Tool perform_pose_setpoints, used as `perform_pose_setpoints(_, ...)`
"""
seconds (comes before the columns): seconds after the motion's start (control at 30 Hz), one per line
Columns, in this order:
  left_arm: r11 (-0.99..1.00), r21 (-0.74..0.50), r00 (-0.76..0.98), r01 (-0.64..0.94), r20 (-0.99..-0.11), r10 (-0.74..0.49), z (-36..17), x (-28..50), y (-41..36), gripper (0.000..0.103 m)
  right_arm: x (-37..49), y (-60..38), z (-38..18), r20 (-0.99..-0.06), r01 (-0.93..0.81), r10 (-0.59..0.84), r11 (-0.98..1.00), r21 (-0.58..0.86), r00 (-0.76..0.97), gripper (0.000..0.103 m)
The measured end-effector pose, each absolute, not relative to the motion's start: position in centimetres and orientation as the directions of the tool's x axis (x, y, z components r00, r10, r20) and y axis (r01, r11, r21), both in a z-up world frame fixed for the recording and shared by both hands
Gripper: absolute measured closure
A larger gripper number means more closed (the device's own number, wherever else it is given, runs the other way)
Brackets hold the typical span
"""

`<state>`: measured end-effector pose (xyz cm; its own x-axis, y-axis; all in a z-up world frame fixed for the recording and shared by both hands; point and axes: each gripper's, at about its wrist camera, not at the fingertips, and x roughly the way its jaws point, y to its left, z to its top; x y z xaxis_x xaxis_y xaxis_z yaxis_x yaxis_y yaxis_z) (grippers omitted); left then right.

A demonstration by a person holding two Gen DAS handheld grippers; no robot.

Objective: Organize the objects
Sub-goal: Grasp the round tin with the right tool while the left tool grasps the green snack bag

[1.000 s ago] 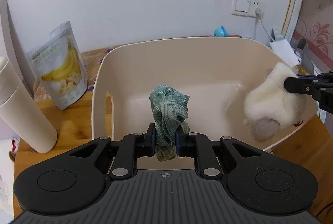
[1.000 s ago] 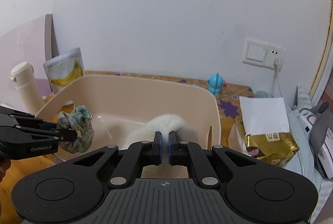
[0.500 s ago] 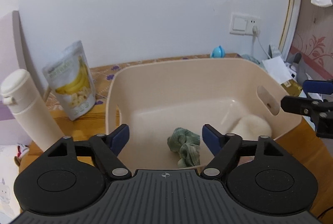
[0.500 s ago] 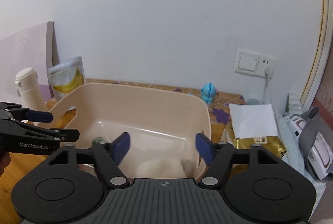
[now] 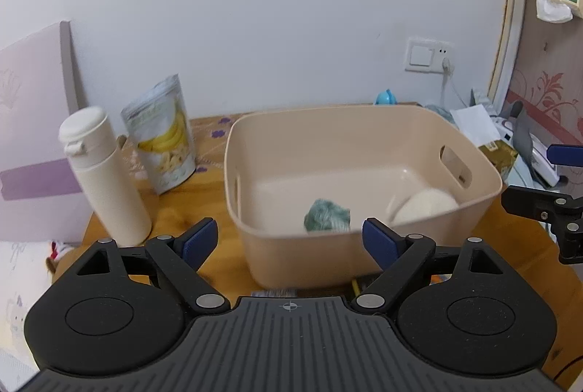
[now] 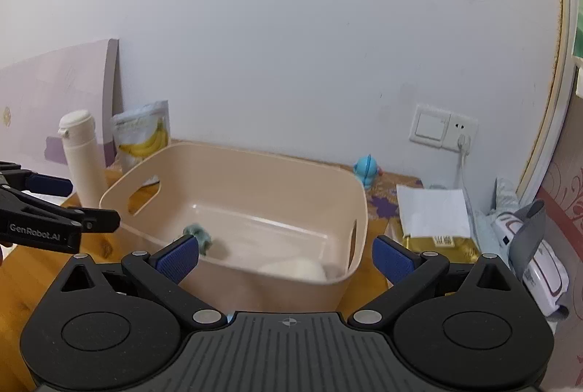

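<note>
Both hand-held grippers, left gripper [image 5: 290, 240] and right gripper [image 6: 285, 259], gape wide and empty near a beige plastic bin [image 5: 364, 122] holding a green checked scrunchie [image 5: 327, 215] and a white fluffy plush [image 5: 424, 208].

bin [image 5: 364, 259] top: open, free entry from above
bin floor: scrunchie [image 5: 327, 216] and plush [image 5: 424, 206] apart, bare floor between them
left of bin: bottle [image 5: 105, 178] and pouch [image 5: 162, 140] upright, narrow gap to the wall
right of bin: packets [image 6: 435, 222], clutter close by
</note>
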<state>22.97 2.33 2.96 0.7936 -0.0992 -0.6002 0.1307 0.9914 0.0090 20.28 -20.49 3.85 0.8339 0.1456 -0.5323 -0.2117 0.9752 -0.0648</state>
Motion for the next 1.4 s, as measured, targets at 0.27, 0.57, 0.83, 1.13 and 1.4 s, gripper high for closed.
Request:
perform_pose_setpoints(0.27, 0.993, 0.003, 0.765, 0.118, -0.637, -0.089, 1.1, 20.5, 3.3, 0.015, 18.5, -20.3, 2.0, -0.585, -0.227, 0.156, 0.973, -0.050, 0.796, 0.000)
perform_pose_setpoints(0.57, 0.995, -0.026, 0.720, 0.098, -0.688, -0.089, -1.6, 18.5, 3.6, 0.015, 17.1, -19.8, 0.9, -0.627, -0.258, 0.164, 0.964, -0.061, 0.762, 0.000)
perform_pose_setpoints(0.83, 0.994, -0.051, 0.679, 0.101, -0.726, -0.106, -3.2, 17.0, 3.5, 0.015, 16.5, -19.6, -1.3, -0.675, -0.269, 0.168, 0.962, -0.047, 0.719, 0.000)
perform_pose_setpoints(1.13, 0.993, -0.069, 0.628, 0.100, -0.770, -0.116, -5.2, 15.8, 3.7, 0.015, 15.8, -19.5, -4.3, -0.721, -0.272, 0.162, 0.962, -0.038, 0.674, 0.000)
perform_pose_setpoints(1.4, 0.990, -0.100, 0.581, 0.096, -0.802, -0.138, -7.0, 15.9, 3.6, 0.015, 16.1, -19.3, -6.1, -0.730, -0.267, 0.164, 0.963, -0.026, 0.664, 0.000)
